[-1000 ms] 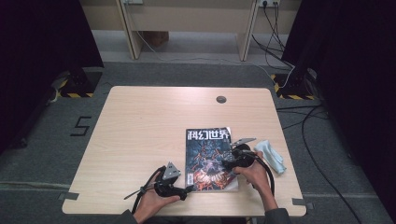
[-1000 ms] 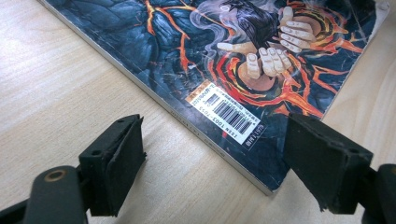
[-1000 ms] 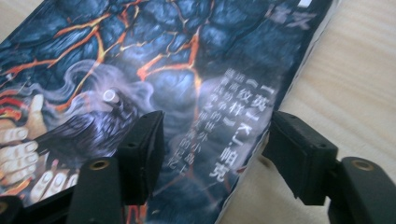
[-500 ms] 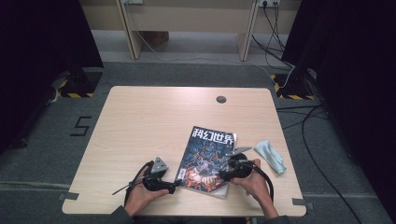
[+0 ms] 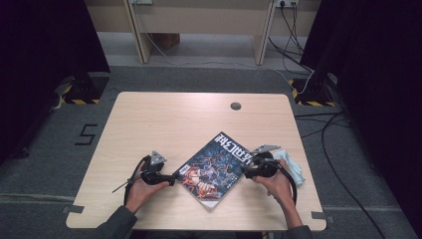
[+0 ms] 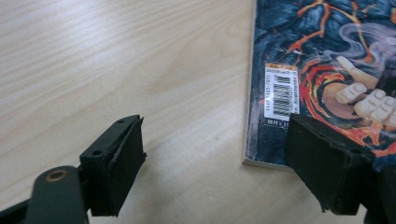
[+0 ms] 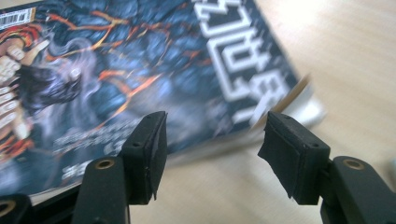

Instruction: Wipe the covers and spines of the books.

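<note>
While both jaws are gaping wide beside the magazine, a careless nudge is risking sliding it off the desk.

A light wooden table stands on grey carpet between black curtains.

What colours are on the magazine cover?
Dark blue-black with orange-red streaks and white title characters on the magazine, clearest in the right gripper view.

Numeral 5 marked on the floor, barcode label on magazine cover, digits illegible
</note>
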### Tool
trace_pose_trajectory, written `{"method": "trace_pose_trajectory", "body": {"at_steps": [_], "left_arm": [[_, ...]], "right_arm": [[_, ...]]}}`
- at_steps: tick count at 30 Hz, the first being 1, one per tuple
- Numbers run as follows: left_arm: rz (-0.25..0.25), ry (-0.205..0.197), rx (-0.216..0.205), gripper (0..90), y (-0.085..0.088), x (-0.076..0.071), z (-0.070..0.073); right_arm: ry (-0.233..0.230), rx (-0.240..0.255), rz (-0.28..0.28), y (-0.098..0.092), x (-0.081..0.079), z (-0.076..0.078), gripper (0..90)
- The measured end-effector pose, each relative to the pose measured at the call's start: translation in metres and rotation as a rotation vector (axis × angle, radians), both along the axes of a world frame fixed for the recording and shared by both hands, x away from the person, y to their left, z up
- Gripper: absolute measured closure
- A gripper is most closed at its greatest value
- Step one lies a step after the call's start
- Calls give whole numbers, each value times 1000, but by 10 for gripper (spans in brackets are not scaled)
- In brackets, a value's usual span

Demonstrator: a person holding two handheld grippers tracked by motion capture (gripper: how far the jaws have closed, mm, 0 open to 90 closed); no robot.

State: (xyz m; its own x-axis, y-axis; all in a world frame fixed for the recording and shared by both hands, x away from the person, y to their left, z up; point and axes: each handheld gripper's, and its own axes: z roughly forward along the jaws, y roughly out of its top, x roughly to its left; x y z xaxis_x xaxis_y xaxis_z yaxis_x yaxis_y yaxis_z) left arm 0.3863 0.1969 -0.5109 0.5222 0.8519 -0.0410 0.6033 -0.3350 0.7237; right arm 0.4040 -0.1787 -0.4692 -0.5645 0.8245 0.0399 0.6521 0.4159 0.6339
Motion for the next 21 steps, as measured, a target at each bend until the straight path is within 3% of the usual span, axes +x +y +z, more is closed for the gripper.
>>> {"method": "trace_pose_trajectory", "body": {"at_steps": [4, 7, 10, 15, 21], "left_arm": [[-4, 20, -20, 246, -1, -8, 2], [-20, 81, -107, 238, -3, -21, 2], [-46, 129, -162, 239, -8, -32, 1], [-90, 149, -194, 264, -21, -43, 1], [-120, 149, -200, 251, -36, -46, 1]], "right_arm": [[6, 2, -15, 1, 21, 5, 405], [21, -13, -12, 2, 37, 5, 404], [45, -1, -21, 5, 53, 0, 399], [69, -29, -43, 8, 70, -7, 392], [153, -21, -19, 8, 81, -17, 392]]}}
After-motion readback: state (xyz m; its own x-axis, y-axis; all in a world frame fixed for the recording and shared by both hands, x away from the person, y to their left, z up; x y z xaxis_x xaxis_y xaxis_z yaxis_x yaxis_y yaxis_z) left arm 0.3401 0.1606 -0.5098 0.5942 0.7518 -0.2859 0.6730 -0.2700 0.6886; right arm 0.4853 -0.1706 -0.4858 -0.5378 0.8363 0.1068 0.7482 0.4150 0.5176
